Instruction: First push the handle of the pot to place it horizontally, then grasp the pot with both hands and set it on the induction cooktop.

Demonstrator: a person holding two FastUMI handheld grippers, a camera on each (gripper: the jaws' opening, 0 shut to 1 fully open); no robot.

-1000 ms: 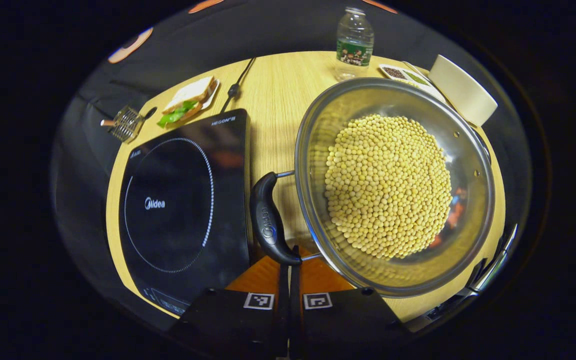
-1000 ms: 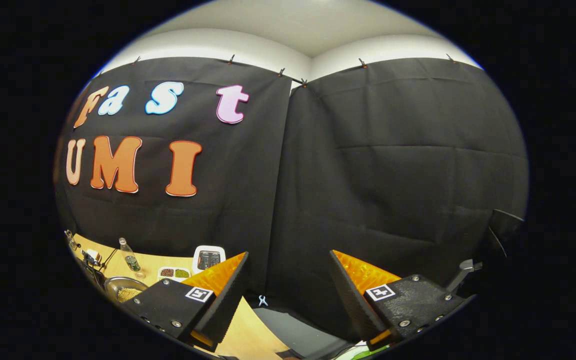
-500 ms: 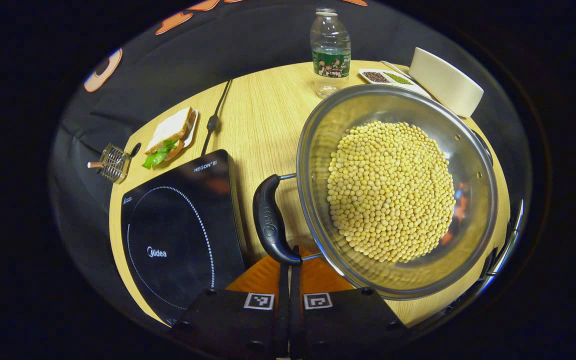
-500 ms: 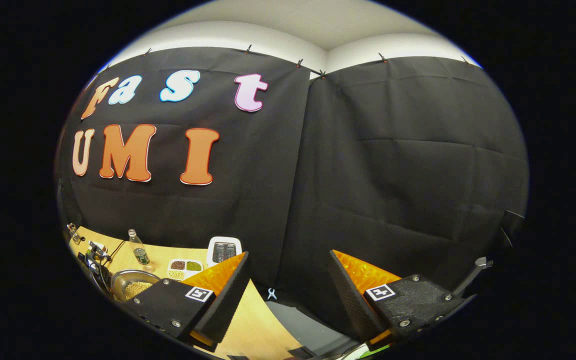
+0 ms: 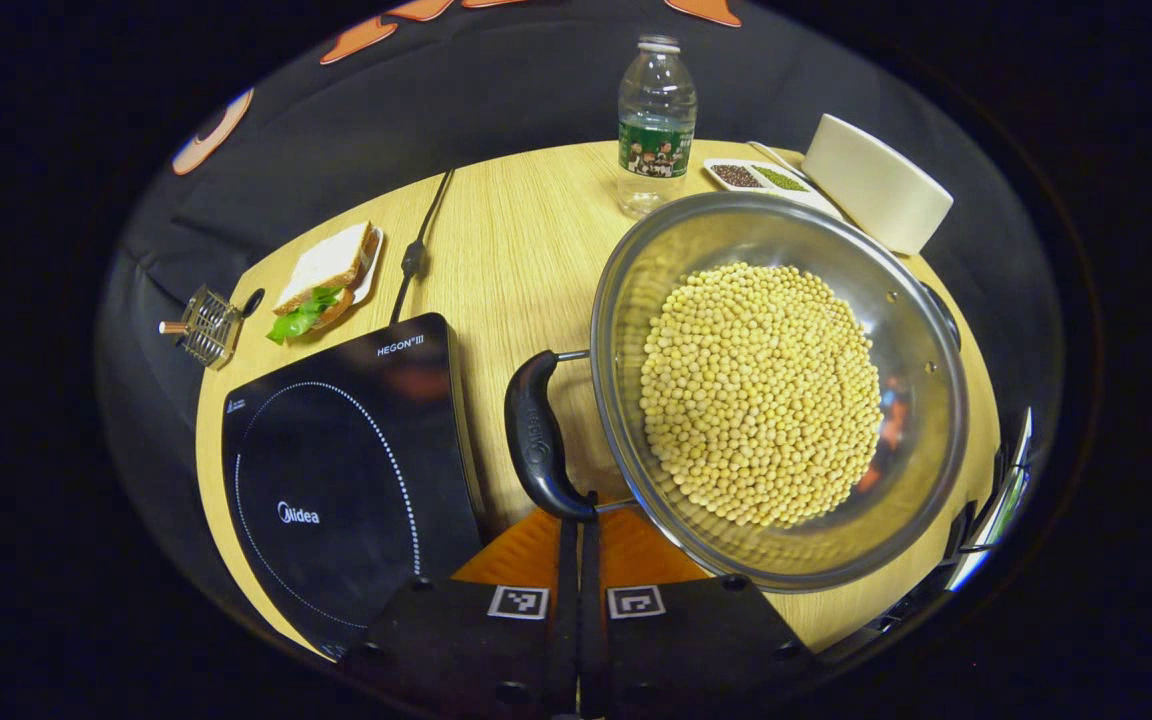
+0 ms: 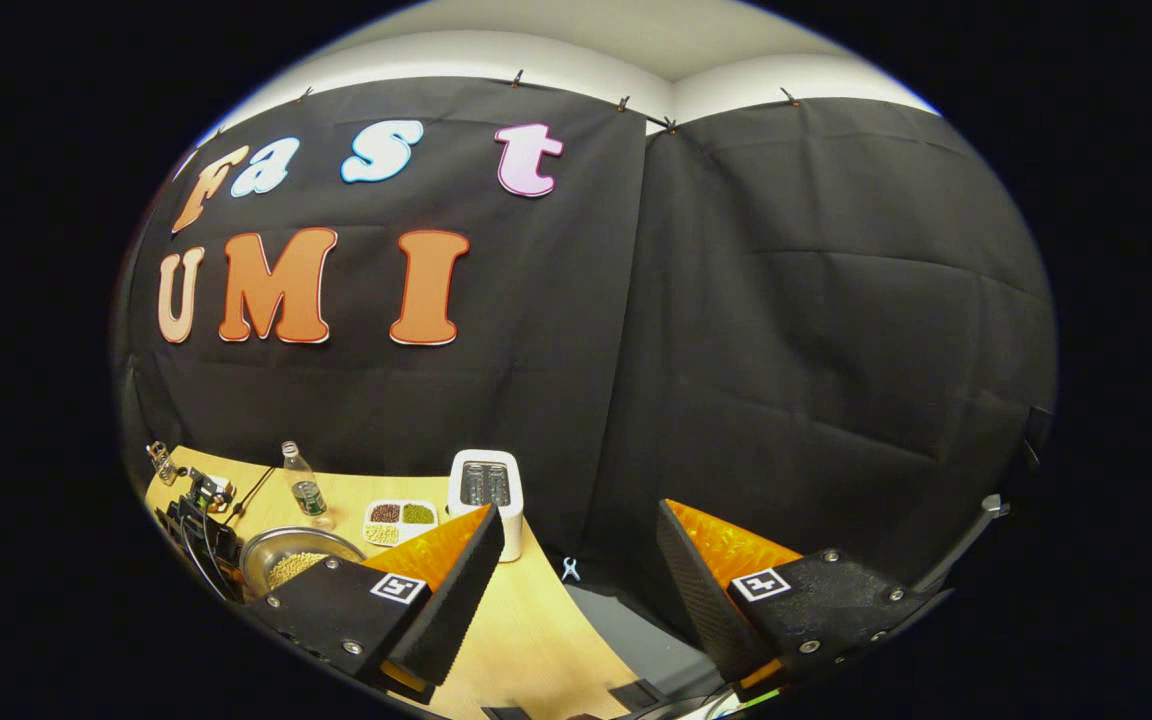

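Note:
A steel pot (image 5: pixel 636 260) full of yellow beans (image 5: pixel 761 390) stands on the wooden table, right of the black induction cooktop (image 5: pixel 336 480). The pot's black side handle (image 5: pixel 534 440) faces the cooktop. In the left gripper view my left gripper (image 5: pixel 579 520) is shut with nothing between its fingers, and its tips touch the near end of that handle. My right gripper (image 6: pixel 576 515) is open and held in the air, pointing at the booth wall. In the right gripper view the pot (image 6: pixel 286 560) is small and far off at the lower left.
Behind the pot stand a water bottle (image 5: pixel 654 125), a divided dish of beans (image 5: pixel 761 177) and a white toaster (image 5: pixel 876 180). A sandwich on a plate (image 5: pixel 321 280), a cable (image 5: pixel 416 250) and a small wire rack (image 5: pixel 201 325) lie beyond the cooktop.
My left gripper has stayed shut at the handle while its view tilted, so the table's far side shows more. My right gripper has swung left and down, bringing more of the table into its view.

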